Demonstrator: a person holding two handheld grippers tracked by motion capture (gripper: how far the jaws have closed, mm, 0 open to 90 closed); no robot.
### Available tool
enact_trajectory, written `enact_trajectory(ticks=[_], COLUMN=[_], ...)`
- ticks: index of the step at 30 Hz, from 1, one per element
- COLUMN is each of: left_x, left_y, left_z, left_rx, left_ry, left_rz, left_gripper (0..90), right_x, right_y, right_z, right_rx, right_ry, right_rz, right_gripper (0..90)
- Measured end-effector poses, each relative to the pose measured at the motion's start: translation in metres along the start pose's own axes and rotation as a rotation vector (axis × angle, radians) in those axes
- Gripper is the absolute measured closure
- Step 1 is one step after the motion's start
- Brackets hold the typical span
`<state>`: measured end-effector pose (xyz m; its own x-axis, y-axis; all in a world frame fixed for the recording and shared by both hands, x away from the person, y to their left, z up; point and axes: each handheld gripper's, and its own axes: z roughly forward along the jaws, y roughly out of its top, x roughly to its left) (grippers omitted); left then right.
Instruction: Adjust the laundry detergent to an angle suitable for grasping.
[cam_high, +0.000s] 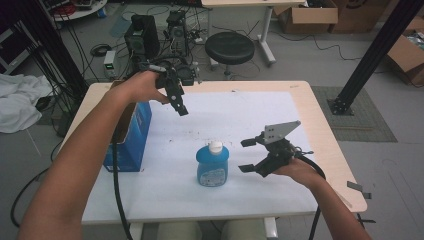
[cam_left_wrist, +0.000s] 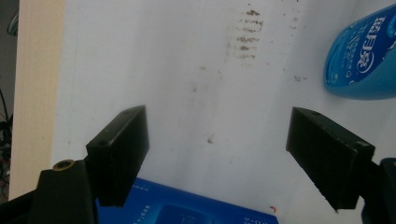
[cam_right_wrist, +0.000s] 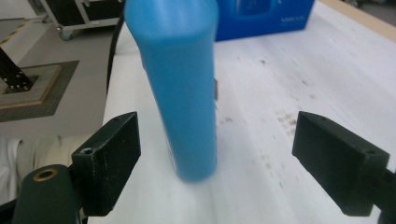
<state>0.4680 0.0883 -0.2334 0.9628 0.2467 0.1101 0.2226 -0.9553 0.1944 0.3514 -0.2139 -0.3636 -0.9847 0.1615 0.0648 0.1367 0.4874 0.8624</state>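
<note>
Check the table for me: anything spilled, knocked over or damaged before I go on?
Nothing spilled or tipped. The blue bottle stands upright with its white cap on, and the blue box sits at the table's left edge. The only oddity is brown scuff marks smeared on the white table cover.

The blue bottle (cam_left_wrist: 362, 56) carries large white Chinese characters I read as 蓝月亮, while the white print on the blue box (cam_right_wrist: 264, 16) is too blurred to read.

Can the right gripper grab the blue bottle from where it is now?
Probably yes. The right gripper is open and points at the blue bottle, which stands upright on the white sheet. Nothing sits between them.
</note>
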Motion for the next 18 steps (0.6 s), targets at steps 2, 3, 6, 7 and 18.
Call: enact_trajectory(ticks=[2,3,6,7,18], left_x=[0.000,0.000,0.000,0.000,-0.002], left_y=[0.000,0.000,0.001,0.001,-0.002], left_z=[0.000,0.000,0.000,0.000,-0.001], left_rx=[-0.008,-0.007,-0.004,-0.009,-0.018], left_ry=[0.001,0.000,0.001,0.002,0.004], left_rz=[-0.008,-0.007,-0.001,-0.002,-0.016], left_gripper=[22.0,22.1,22.1,22.0,22.0], right_x=[-0.002,-0.005,-0.009,-0.010,-0.039], right_y=[-0.002,-0.002,-0.002,-0.001,0.005], right_z=[-0.009,-0.018,-0.028,-0.035,-0.076], right_rx=[0.012,0.025,0.050,0.071,0.244], right_ry=[-0.015,-0.032,-0.056,-0.076,-0.239], right_rz=[0.025,0.057,0.082,0.094,0.227], right_gripper=[15.0,14.9,14.9,14.9,15.1])
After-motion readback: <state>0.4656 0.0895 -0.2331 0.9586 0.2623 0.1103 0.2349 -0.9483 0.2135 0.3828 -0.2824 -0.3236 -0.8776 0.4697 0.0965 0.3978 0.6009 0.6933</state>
